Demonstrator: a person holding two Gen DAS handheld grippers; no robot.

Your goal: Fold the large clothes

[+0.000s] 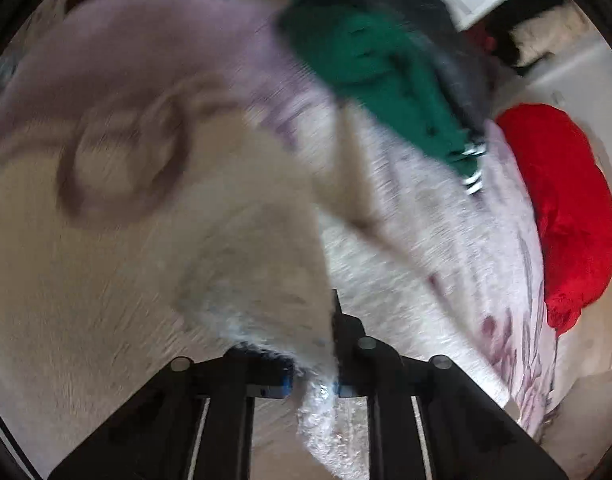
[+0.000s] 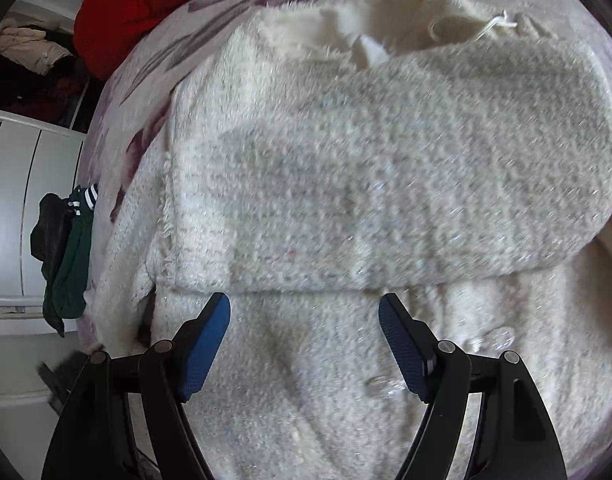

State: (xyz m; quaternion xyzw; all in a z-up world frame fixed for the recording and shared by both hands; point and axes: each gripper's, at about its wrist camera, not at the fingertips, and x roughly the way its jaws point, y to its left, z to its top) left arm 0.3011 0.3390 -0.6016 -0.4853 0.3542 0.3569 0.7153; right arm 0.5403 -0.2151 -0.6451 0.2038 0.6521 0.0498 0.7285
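Note:
A fluffy cream-white sweater (image 2: 345, 184) lies on a bed with a lilac floral cover (image 2: 146, 80). One sleeve is folded across its body. My right gripper (image 2: 304, 320) is open and empty, just above the sweater below the folded sleeve. In the blurred left wrist view, my left gripper (image 1: 313, 384) is shut on a bunched edge of the same cream sweater (image 1: 210, 240), which is lifted and fills the left of the view.
A green garment with striped cuffs (image 1: 369, 80) (image 2: 72, 256) and a dark garment (image 2: 50, 232) lie at the bed's edge. A red garment (image 1: 565, 208) (image 2: 146, 4) lies on the cover. White cupboards (image 2: 22, 208) stand beside the bed.

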